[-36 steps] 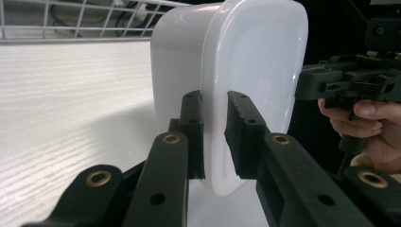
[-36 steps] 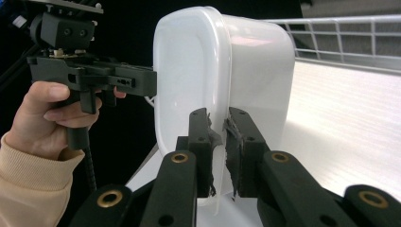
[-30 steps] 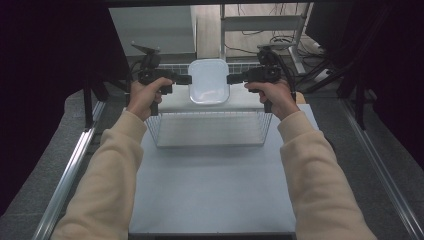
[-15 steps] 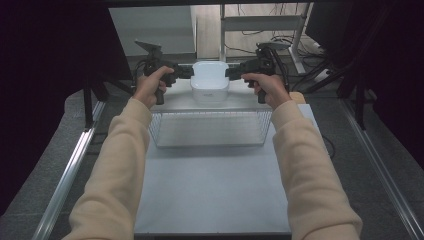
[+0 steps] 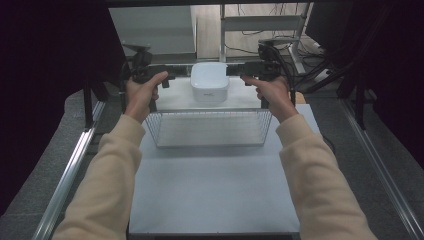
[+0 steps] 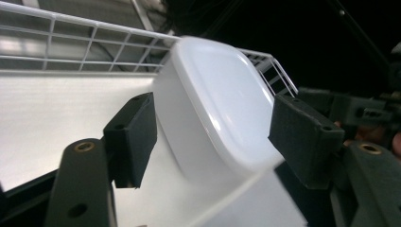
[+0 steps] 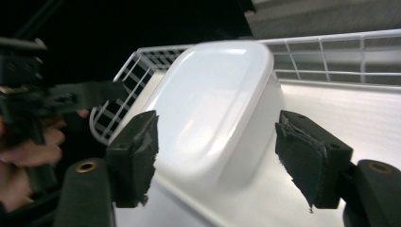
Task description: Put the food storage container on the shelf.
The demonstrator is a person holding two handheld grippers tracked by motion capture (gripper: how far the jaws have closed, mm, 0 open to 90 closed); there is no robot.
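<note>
**Both grippers let go of the white lidded box at the far end of the wire basket**

The white lidded box (image 5: 209, 81) sits at twelve o'clock on the table, at the far end of the white wire basket (image 5: 210, 131); in the gripper views the basket's rim runs behind and beside it, so it appears to rest inside, on the pale floor. The left gripper (image 5: 172, 76) stands at the box's nine o'clock and the right gripper (image 5: 231, 71) at its three o'clock, each pointing inward at a side wall.

Both claws have just been opening. In the left gripper view the left gripper (image 6: 222, 137) has its pads spread, with the box (image 6: 222, 109) between them but a gap showing on each side. The right gripper (image 7: 222, 151) reads the same: pads wide, the box (image 7: 213, 113) framed between them, not pinched.

By my reading, the step in hand is the release after setting the box down; placement looks done. The next move calls for drawing each gripper straight outward, towards nine and three o'clock, keeping the jaws spread so no pad drags the lid or wall, and lifting enough to clear the basket's wire rim.
</note>
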